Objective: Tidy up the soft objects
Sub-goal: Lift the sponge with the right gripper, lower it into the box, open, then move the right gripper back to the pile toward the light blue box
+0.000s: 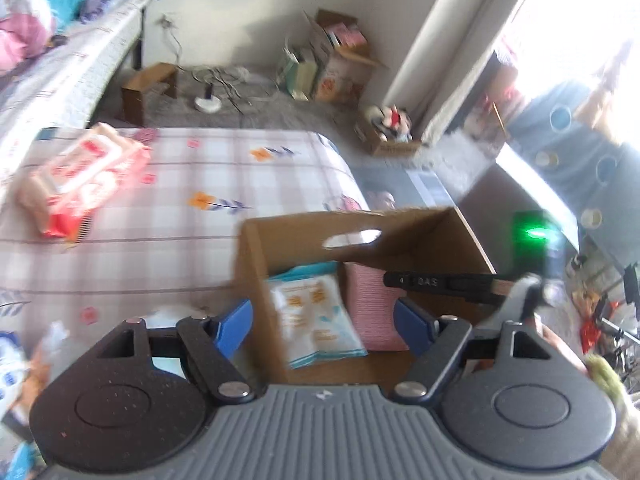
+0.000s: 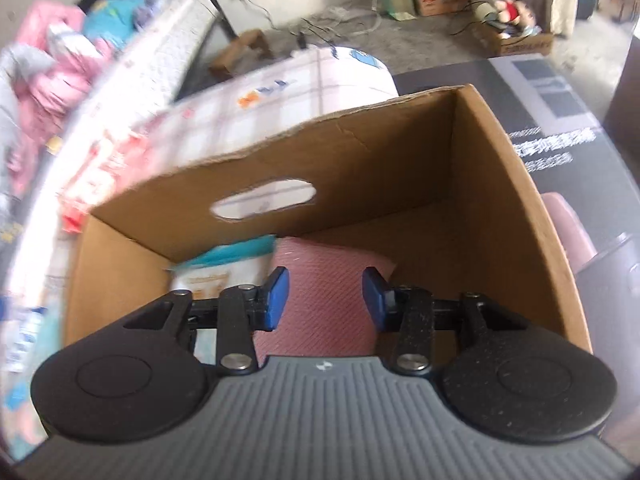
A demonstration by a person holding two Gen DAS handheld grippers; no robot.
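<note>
An open cardboard box with a handle slot stands by the checked mattress. Inside lie a white-and-teal soft pack and a pink textured pack. My left gripper is open and empty, its blue pads either side of the box's left wall, above the white pack. My right gripper is open around the pink pack inside the box, its pads beside it; contact is unclear. The right gripper's dark finger shows in the left wrist view over the box.
A red-and-white wipes pack lies on the checked mattress. More packs sit at the lower left. A bed with pink bedding is on the left; boxes and cables stand by the far wall.
</note>
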